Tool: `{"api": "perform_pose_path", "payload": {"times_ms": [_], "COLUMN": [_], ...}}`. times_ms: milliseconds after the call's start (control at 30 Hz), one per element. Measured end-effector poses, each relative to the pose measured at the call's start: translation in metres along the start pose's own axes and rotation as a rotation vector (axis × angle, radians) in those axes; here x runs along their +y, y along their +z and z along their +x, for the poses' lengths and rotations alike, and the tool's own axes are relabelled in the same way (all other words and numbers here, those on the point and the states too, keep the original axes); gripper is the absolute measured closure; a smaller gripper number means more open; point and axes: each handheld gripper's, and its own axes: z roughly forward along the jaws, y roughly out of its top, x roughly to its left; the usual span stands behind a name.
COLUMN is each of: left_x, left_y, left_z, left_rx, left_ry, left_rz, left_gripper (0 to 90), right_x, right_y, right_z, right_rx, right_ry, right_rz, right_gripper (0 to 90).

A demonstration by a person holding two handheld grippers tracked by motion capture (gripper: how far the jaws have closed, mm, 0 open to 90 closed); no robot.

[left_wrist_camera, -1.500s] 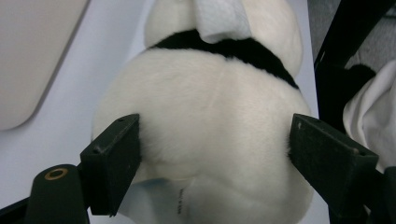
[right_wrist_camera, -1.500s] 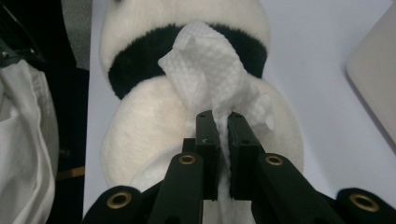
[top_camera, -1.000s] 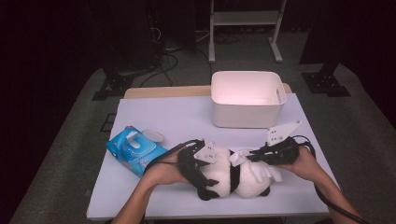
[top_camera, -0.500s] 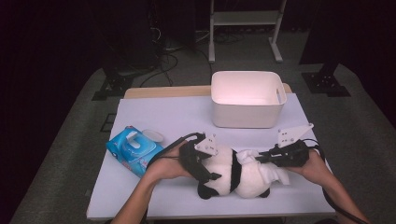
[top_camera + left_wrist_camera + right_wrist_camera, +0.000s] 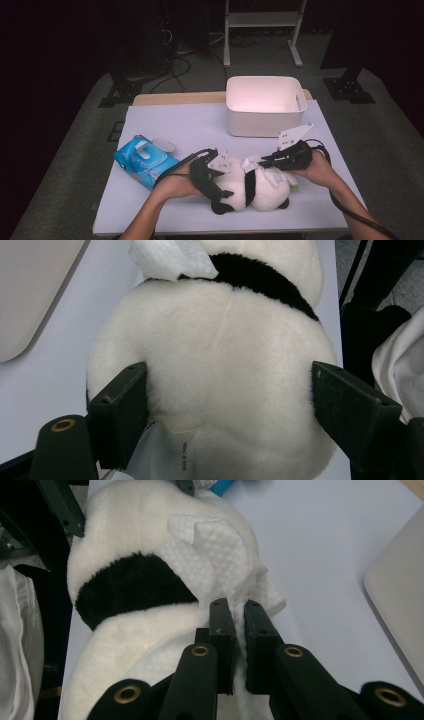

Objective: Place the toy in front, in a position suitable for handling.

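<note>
While my left gripper (image 5: 220, 405) clamps wide around the plush panda (image 5: 250, 187), lying on the desk (image 5: 190, 125) in front of the white bin (image 5: 262, 105), my right gripper (image 5: 235, 611), pinched shut on the wet wipe (image 5: 220, 560), has drawn back over the panda's back; wiping continues.

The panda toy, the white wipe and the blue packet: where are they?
panda toy (image 5: 260, 192), high view, white belly.
white wipe (image 5: 215, 565), right gripper view, its textured middle.
blue packet (image 5: 142, 162), high view, top face.

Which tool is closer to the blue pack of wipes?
Left. The left tool grips the panda beside the blue wipes pack; the right tool pinches a wipe farther right.
</note>
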Motion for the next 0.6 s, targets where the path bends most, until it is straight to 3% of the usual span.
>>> {"api": "perform_pose_path", "payload": {"times_ms": [267, 367, 467, 533, 600], "left_x": [0.005, 0.008, 0.013, 0.015, 0.015], "left_y": [0.001, -0.002, -0.008, -0.009, -0.005], "left_z": [-0.002, -0.001, 0.004, 0.008, 0.009], "left_rx": [0.001, 0.008, 0.028, 0.027, 0.01], "left_ry": [0.022, 0.023, -0.023, -0.02, -0.005], "left_rz": [0.012, 0.009, -0.019, -0.02, 0.01], "left_gripper": [18.8, 18.3, 14.2, 14.3, 15.4], "right_x": [-0.04, -0.044, -0.042, -0.042, -0.043], "right_y": [-0.028, -0.028, -0.025, -0.025, -0.025], "right_z": [-0.005, -0.003, -0.004, -0.005, -0.005], "right_rx": [-0.036, -0.033, -0.038, -0.036, -0.032], "right_ry": [0.109, 0.111, 0.096, 0.101, 0.102], "right_rz": [-0.005, -0.01, 0.003, 0.006, 0.009], "right_gripper": [84.0, 84.0, 84.0, 84.0, 84.0]}}
